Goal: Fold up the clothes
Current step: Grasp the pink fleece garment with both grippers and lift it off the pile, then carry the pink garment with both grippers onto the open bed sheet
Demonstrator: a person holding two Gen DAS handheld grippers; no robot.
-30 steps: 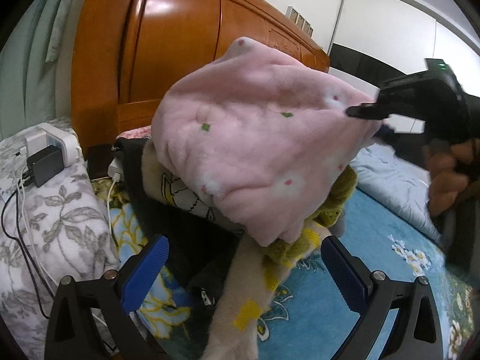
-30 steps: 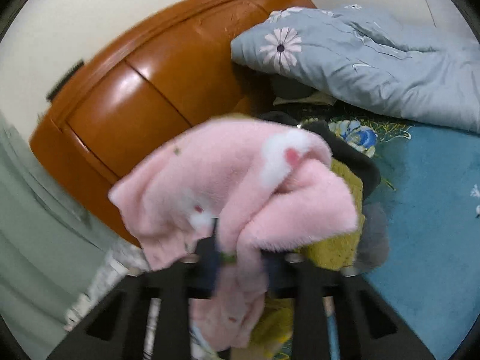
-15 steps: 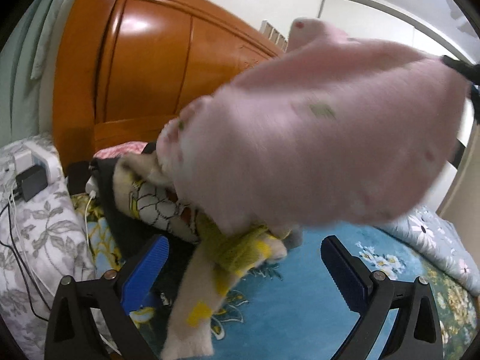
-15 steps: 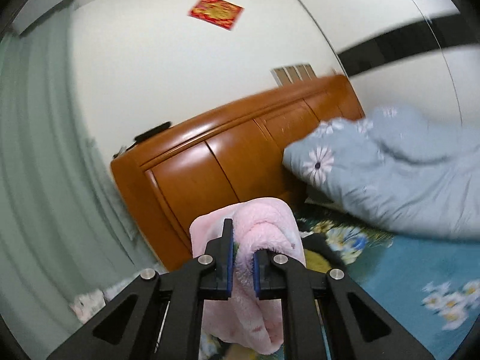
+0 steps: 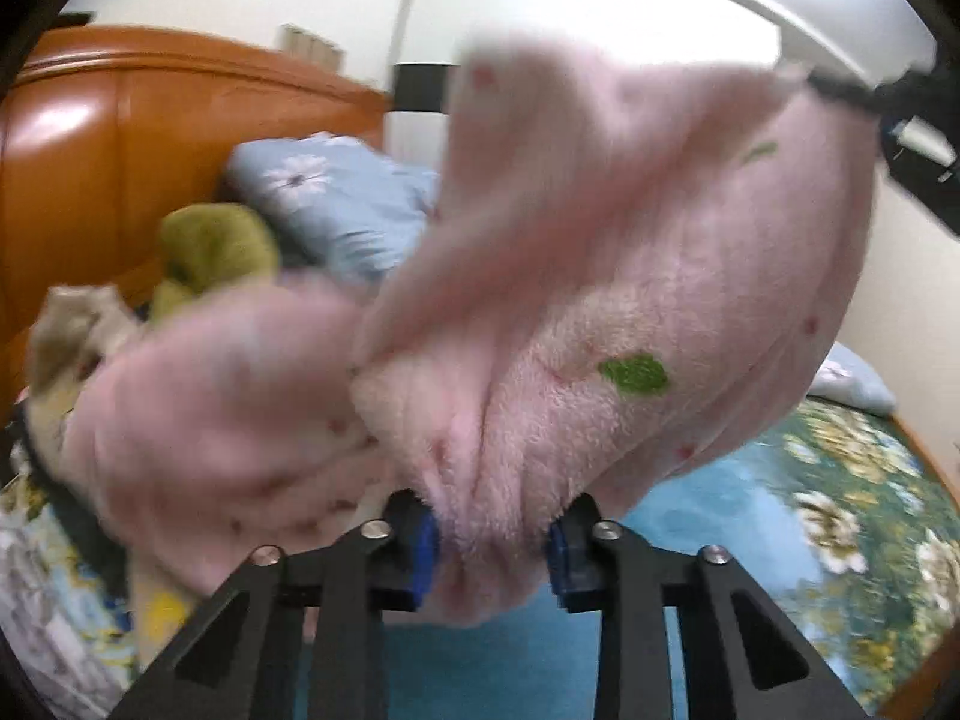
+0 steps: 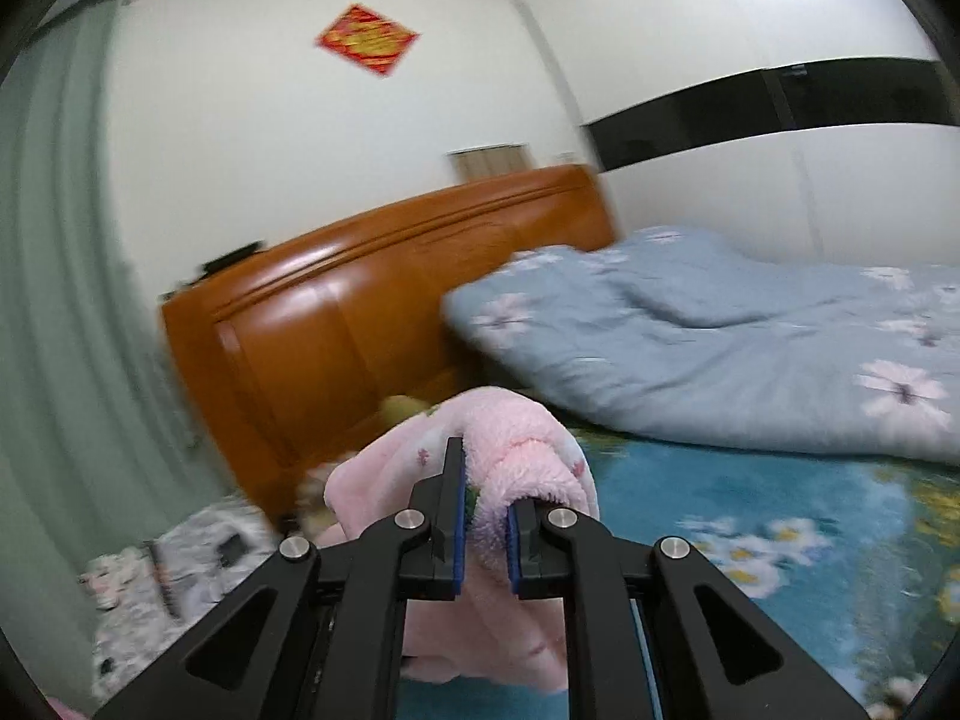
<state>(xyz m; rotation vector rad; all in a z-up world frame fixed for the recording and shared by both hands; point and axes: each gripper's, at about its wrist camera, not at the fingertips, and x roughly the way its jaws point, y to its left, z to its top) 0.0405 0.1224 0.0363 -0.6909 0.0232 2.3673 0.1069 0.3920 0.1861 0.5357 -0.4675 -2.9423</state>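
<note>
Your 2 grippers, left gripper (image 5: 489,540) and right gripper (image 6: 485,525), each clamp the pink fleece garment (image 5: 600,300) aloft; next, spread it flat on the bedspread (image 5: 750,510).

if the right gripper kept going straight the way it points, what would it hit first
Beyond the pink fleece garment already clamped in the right gripper, probably the wooden headboard, though depth is hard to judge.

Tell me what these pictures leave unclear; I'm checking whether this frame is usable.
- Left wrist view: the pink garment is motion-blurred and fills the frame, hiding most of the bed.
- Clothes pile: blurred, pieces not separable.
- Right wrist view: the right gripper hides the garment's lower part; its kind is unclear.
</note>
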